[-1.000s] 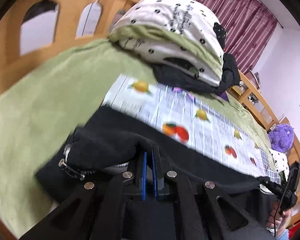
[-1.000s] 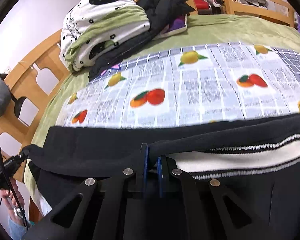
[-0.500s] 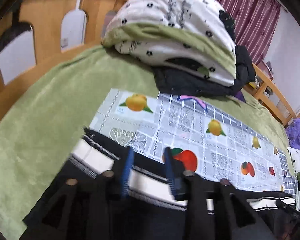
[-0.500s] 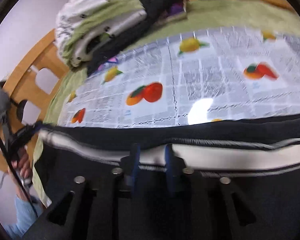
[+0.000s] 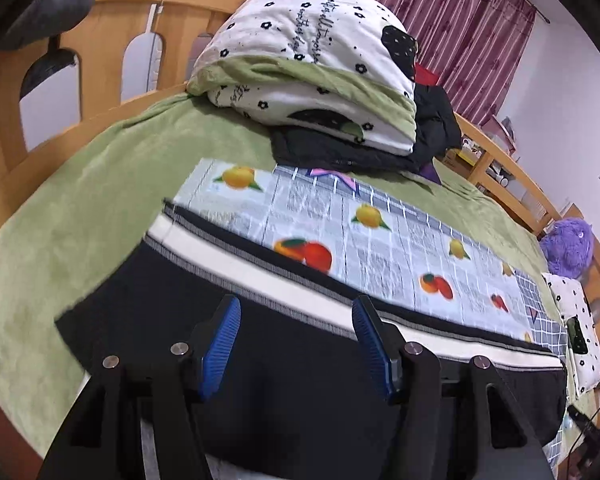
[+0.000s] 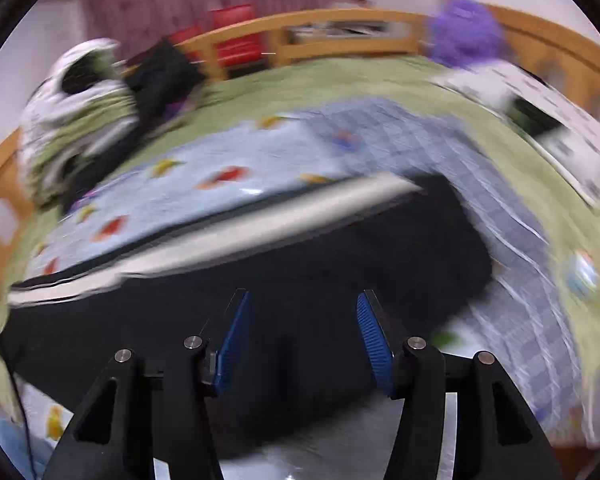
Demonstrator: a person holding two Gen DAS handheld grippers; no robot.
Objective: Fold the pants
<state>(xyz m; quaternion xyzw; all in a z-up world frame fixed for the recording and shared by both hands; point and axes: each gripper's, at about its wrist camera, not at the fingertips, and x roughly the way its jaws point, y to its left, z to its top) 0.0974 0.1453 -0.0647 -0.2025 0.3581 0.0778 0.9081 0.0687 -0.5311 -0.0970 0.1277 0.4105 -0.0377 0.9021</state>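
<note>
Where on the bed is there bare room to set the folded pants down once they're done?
Bare green blanket lies between the headboard and the fruit-print mat. The mat's far strip beyond the pants is free too. Crowded: the bedding pile on dark clothes at the head, and the purple toy and spotted cloth at the foot.

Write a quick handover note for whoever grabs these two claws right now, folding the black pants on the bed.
Left claw: open, nothing in it, over the pants; its jaws have just been opening.
Right claw: open, empty too, just opened; its view is blurred.
Pants: lying on the fruit-print sheet, white side stripe along the far edge.
Done: one lengthwise fold, it seems.
Left: fold them shorter, probably.
</note>
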